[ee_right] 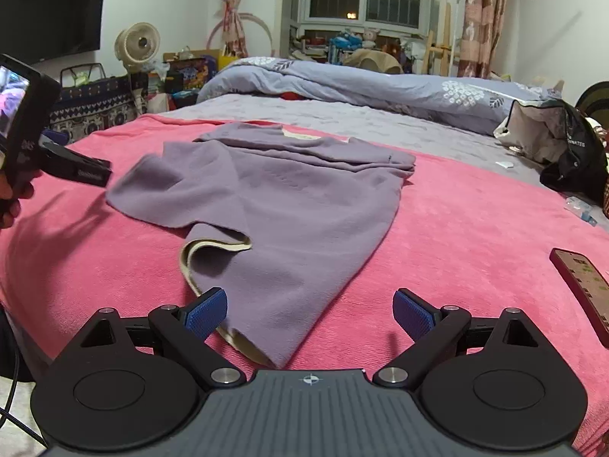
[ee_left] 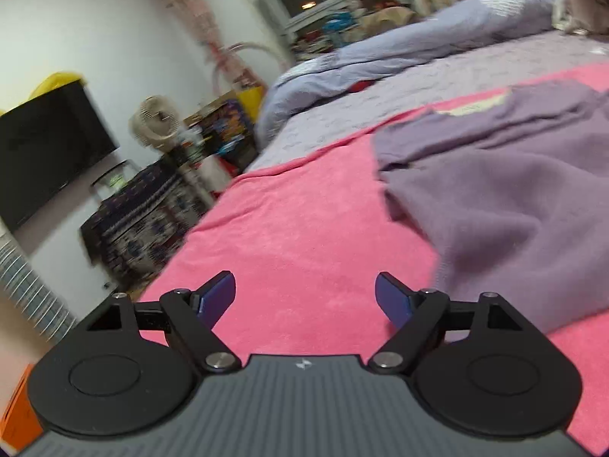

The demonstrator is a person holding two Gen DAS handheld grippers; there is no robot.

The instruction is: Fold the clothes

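Bedroom, big bed with a pink blanket (ee_right: 456,228) spread over it. Both tongs are wide open with nothing in them: right gripper (ee_right: 310,312) sits right at the near hem of the purple top (ee_right: 274,205), left gripper (ee_left: 304,297) is off its left side over bare blanket. The top's long axis runs away from the right one, so that hand's nearer
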